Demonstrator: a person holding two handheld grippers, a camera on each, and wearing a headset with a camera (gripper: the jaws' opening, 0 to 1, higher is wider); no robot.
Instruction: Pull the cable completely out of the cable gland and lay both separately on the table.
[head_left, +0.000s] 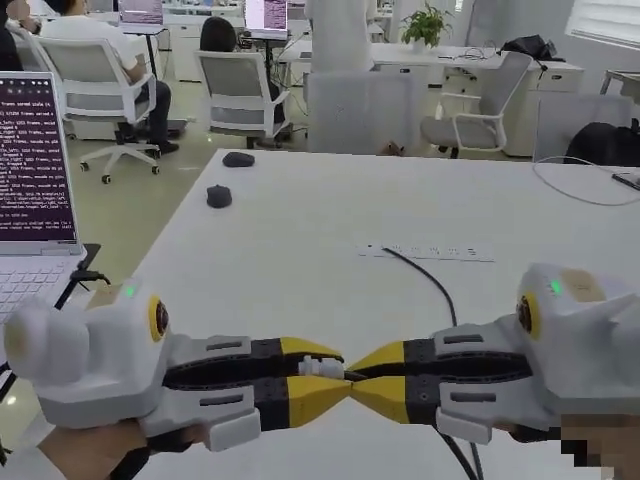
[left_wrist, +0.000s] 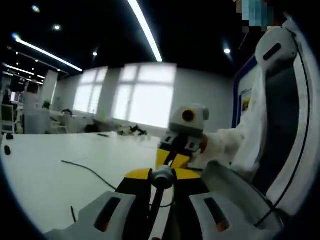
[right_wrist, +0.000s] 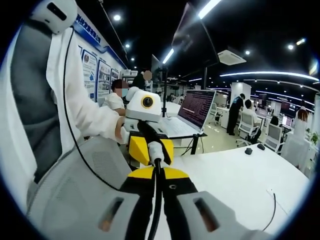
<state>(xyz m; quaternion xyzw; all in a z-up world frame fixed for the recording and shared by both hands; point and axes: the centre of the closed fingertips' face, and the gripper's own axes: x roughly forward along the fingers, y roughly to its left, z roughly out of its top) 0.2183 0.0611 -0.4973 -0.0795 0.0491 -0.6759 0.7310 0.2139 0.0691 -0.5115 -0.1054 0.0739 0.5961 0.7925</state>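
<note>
Meeting tip to tip above the near edge of the surface (head_left: 300, 230), the left gripper (head_left: 338, 370) and right gripper (head_left: 362, 378) point straight at each other. The left fingers (head_left: 305, 348) are closed on the gland (head_left: 322, 368), a small whitish fitting that sits between their yellow tips, held clear of the surface. In the left gripper view the gland shows as a round pale knob pinched at the tips, with the right gripper just beyond it. The right fingers (right_wrist: 170, 173) are pressed together round the cable (right_wrist: 157, 200). In the right gripper view it runs as a black line from the gland back between them toward the camera, and no gap shows where it meets the gland. In the head view the rest of the cable lies on the surface. From a white strip (head_left: 425, 252) near the middle it curves toward the near edge and passes behind the right gripper. A mouse (head_left: 238, 159) lies toward the far left corner, and a laptop (head_left: 35, 200) stands beyond the left edge.
</note>
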